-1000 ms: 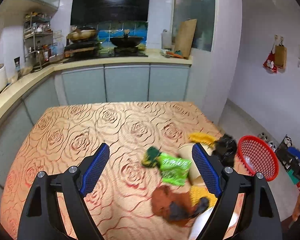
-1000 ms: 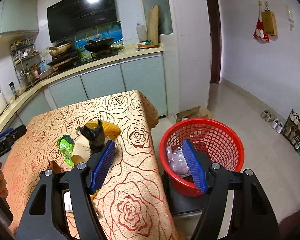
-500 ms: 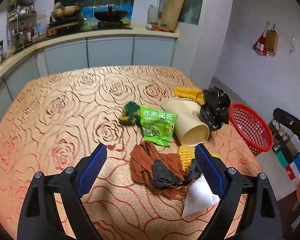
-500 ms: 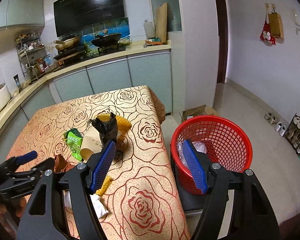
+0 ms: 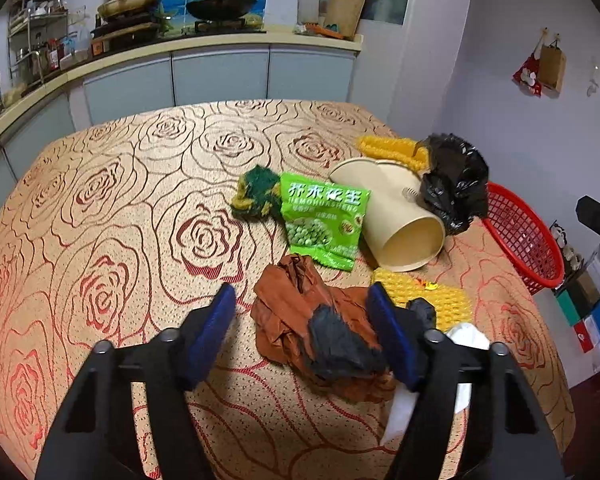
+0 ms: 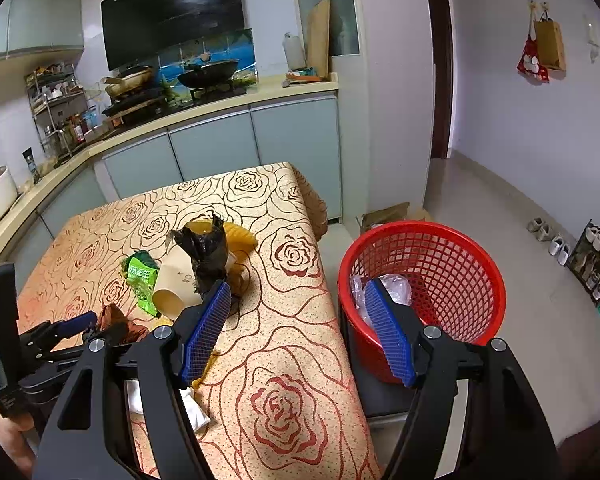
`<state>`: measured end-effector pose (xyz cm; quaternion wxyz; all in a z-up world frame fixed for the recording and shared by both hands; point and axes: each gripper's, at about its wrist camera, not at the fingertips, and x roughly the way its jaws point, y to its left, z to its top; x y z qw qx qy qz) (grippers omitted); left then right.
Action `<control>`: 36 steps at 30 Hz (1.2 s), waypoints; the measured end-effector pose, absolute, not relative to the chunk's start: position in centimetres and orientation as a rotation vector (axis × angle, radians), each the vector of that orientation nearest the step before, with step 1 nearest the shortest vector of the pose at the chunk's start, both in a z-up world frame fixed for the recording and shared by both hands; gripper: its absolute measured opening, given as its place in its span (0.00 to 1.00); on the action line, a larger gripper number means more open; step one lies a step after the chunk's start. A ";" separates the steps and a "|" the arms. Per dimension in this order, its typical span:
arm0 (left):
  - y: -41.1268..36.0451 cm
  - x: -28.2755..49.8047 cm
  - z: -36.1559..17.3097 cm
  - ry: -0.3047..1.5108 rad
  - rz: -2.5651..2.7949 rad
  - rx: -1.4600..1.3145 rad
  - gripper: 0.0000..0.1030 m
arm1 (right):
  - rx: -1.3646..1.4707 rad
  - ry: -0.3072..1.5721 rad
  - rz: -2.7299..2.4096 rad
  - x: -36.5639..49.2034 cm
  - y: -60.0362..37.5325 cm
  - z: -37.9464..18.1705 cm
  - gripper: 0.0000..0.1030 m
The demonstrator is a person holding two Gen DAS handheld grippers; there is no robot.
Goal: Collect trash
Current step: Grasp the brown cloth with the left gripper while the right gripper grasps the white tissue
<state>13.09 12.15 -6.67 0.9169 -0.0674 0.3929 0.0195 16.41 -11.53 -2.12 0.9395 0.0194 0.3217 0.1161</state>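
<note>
our left gripper (image 5: 302, 330) is closing its blue jaws around the crumpled brown paper wad (image 5: 300, 316) on the rose-patterned tablecloth (image 5: 140, 200), not yet pinching, while our right gripper (image 6: 296, 328) waits half-open and empty beside the red mesh plastic basket (image 6: 440, 280).

My left gripper (image 5: 302, 320) is closing its jaws around the crumpled brown wrapper (image 5: 300, 312) (a dark scrap sits on it), pads not yet pressing. Beyond lie a green snack bag (image 5: 326, 224), a tipped paper cup (image 5: 400, 216), a black bag (image 5: 454, 182) and the red basket (image 5: 528, 244).
</note>
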 end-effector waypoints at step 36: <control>17.6 8.9 -2.0 0.681 0.173 -0.141 0.28 | -0.054 0.823 0.498 12.7 -2.1 -7.1 0.66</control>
